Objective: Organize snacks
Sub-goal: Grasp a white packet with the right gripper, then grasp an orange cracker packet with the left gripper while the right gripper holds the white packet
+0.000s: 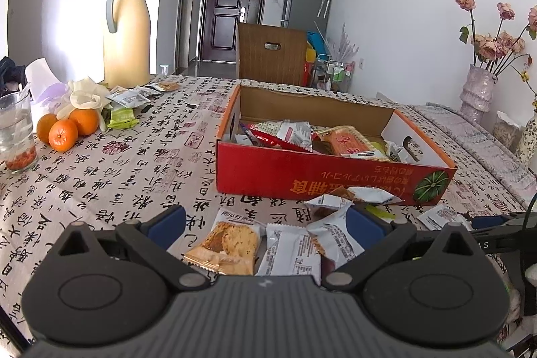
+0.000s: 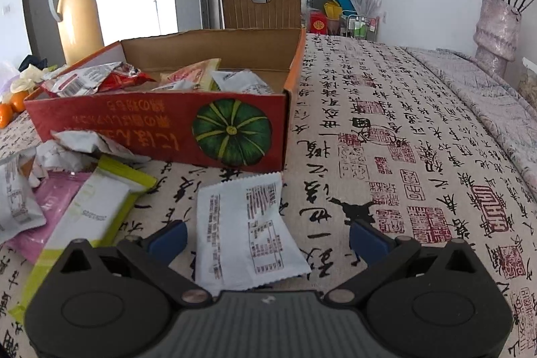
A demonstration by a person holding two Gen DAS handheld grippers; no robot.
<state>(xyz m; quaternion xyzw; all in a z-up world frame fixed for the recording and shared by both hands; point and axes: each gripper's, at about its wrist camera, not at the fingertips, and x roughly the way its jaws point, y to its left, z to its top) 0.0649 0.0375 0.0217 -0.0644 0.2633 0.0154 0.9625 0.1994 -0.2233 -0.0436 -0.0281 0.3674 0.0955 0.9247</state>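
A red cardboard box (image 1: 302, 176) with a pumpkin picture holds several snack packets; it also shows in the right wrist view (image 2: 161, 123). My left gripper (image 1: 266, 225) is open over loose packets on the tablecloth: a clear-fronted cake packet (image 1: 225, 244) and a white packet (image 1: 290, 250) lie between its fingers. My right gripper (image 2: 266, 237) is open with a white packet (image 2: 245, 234) lying between its fingers on the cloth. A yellow-green packet (image 2: 90, 217) and a pink packet (image 2: 50, 207) lie to its left.
A cream thermos jug (image 1: 126, 29), oranges (image 1: 63, 130), a glass (image 1: 16, 136) and more small packets (image 1: 127, 109) stand at the left. A vase of dried roses (image 1: 476, 96) stands at the right. A brown chair back (image 1: 272, 52) stands behind the table.
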